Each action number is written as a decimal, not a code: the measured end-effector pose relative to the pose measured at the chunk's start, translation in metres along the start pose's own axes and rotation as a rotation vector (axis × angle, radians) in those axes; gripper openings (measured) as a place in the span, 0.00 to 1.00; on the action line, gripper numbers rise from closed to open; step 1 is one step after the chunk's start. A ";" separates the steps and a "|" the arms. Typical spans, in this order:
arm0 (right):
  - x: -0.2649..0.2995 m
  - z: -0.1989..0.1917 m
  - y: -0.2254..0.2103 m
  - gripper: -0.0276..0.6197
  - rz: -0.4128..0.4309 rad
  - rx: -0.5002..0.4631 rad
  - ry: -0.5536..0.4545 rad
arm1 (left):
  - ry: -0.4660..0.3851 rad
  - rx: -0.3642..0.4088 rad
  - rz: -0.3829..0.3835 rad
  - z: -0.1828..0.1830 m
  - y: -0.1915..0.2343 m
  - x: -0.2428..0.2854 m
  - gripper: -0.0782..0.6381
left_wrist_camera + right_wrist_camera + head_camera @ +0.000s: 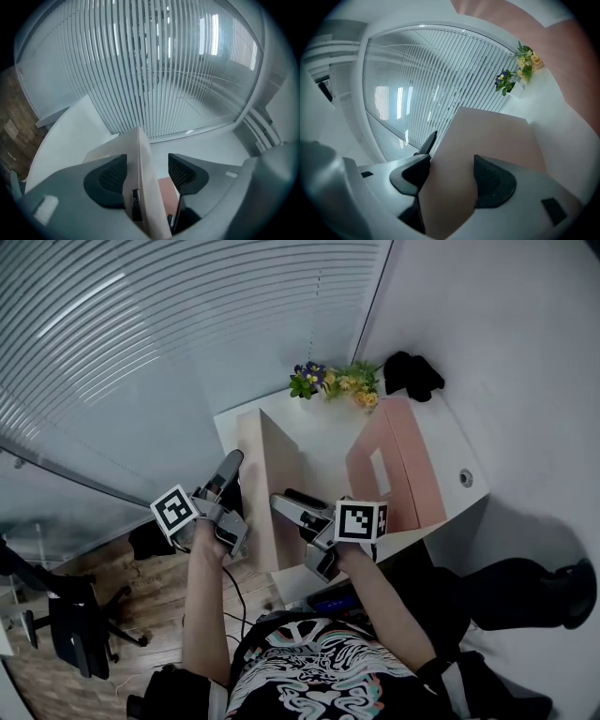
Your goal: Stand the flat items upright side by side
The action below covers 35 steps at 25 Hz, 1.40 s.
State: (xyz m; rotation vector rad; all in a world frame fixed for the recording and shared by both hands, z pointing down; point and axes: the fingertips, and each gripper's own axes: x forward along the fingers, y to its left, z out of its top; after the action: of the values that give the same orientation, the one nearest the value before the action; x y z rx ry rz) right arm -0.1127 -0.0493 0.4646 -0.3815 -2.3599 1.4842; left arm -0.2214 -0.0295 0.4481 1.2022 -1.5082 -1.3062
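A pale beige flat board [269, 474] stands upright on its edge at the left of the white desk [328, 442]. A pink flat item [398, 470] with a rectangular cut-out stands to its right, apart from it. My left gripper [232, 467] straddles the board's [143, 154] near edge: its left pad [110, 178] lies against the board and the right pad [183, 171] stands off with a gap. My right gripper [289, 504] is lower on the same near edge. The board [497, 136] slants across its open jaws and fills the space between the pads.
A small bunch of flowers [335, 381] and a black object [412, 374] sit at the desk's far edge by the wall. A round cable hole [466, 477] is at the right. A glass wall with blinds [141, 352] runs along the left. An office chair [80, 629] stands on the floor.
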 end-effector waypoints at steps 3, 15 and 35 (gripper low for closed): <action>0.000 -0.001 -0.001 0.48 0.014 0.037 -0.029 | 0.002 0.019 0.004 0.000 -0.003 -0.001 0.47; -0.019 0.008 0.000 0.48 0.022 0.130 -0.157 | 0.031 0.001 -0.007 -0.014 -0.014 0.012 0.46; -0.025 0.008 -0.014 0.63 -0.022 0.232 -0.120 | 0.090 -0.080 0.000 -0.051 -0.006 0.023 0.36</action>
State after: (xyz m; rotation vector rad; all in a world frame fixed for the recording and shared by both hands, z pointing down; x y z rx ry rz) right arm -0.0942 -0.0718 0.4708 -0.2129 -2.2370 1.7920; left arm -0.1767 -0.0646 0.4499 1.1942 -1.3795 -1.2834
